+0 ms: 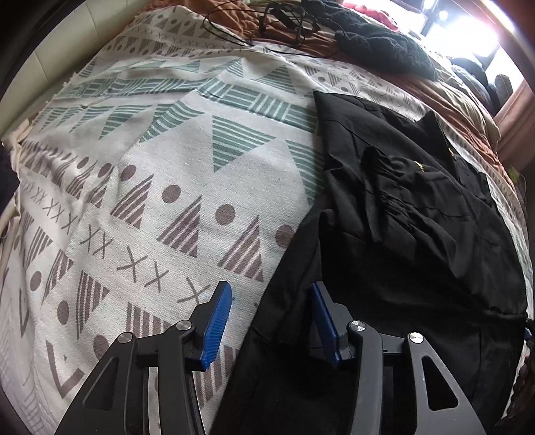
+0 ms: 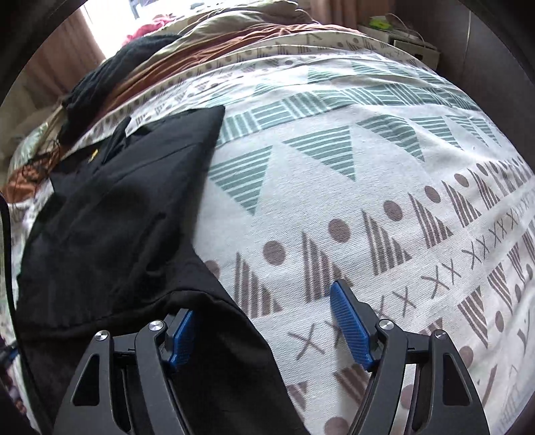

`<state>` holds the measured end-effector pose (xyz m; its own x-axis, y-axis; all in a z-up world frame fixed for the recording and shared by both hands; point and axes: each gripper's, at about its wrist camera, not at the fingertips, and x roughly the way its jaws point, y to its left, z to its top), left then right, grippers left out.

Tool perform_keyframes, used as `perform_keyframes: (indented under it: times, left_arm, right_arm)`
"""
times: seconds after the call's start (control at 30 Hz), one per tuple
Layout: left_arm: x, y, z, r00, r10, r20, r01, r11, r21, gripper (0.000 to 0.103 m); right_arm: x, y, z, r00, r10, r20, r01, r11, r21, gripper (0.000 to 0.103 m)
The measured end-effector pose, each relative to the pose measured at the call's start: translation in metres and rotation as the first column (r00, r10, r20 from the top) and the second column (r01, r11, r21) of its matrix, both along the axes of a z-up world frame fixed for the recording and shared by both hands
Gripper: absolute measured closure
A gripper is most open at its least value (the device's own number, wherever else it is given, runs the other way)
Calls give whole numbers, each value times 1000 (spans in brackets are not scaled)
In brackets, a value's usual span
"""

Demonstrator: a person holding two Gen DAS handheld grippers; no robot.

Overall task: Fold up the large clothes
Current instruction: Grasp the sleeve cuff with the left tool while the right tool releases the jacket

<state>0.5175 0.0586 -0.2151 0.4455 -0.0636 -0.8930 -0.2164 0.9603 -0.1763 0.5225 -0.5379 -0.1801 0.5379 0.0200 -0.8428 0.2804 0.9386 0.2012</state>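
We are finding the black garment (image 1: pixel 418 214) lying partly folded on the patterned bedspread (image 1: pixel 160 174), spread flat with a gathered, wrinkled patch near its middle and a small yellow mark toward its far end. In the left wrist view it is occupying the right side of the bed; in the right wrist view the same garment (image 2: pixel 110 214) is occupying the left side. The left gripper (image 1: pixel 271 301) is hovering over the near edge of the garment, its fingers (image 1: pixel 217 321) standing apart, one over the bedspread and one over the black cloth; we cannot tell whether either is touching the fabric. The right gripper (image 2: pixel 260 308) is likewise straddling the garment's near edge, its fingers (image 2: pixel 351 324) standing wide apart, gripping nothing. Farther off, a dark knitted item (image 1: pixel 378 40) and thin black cables (image 1: pixel 267 20) are resting on rust-coloured bedding (image 1: pixel 434 97).
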Motion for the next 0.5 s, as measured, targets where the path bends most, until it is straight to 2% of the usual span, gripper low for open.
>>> perform_keyframes:
  times: [0.13, 0.23, 0.33, 0.4, 0.5]
  left_arm:
    - [3, 4, -1, 1000, 17, 4, -17, 1000, 15, 52]
    - [3, 8, -1, 999, 32, 3, -32, 999, 7, 53]
    - [0, 9, 3, 999, 37, 4, -37, 999, 8, 53]
    - [-3, 7, 10, 999, 31, 18, -32, 999, 15, 53]
    - [-4, 0, 23, 999, 14, 53, -15, 1000, 22, 53]
  right_arm:
    - [-8, -18, -4, 997, -69, 45, 61, 987, 149, 30]
    - [-12, -22, -3, 991, -120, 60, 106, 975, 198, 30]
    - [-16, -5, 1, 993, -109, 45, 105, 991, 81, 31]
    - [-16, 6, 1, 998, -64, 16, 64, 998, -13, 31]
    - [-22, 22, 6, 1000, 12, 2, -12, 996, -91, 31]
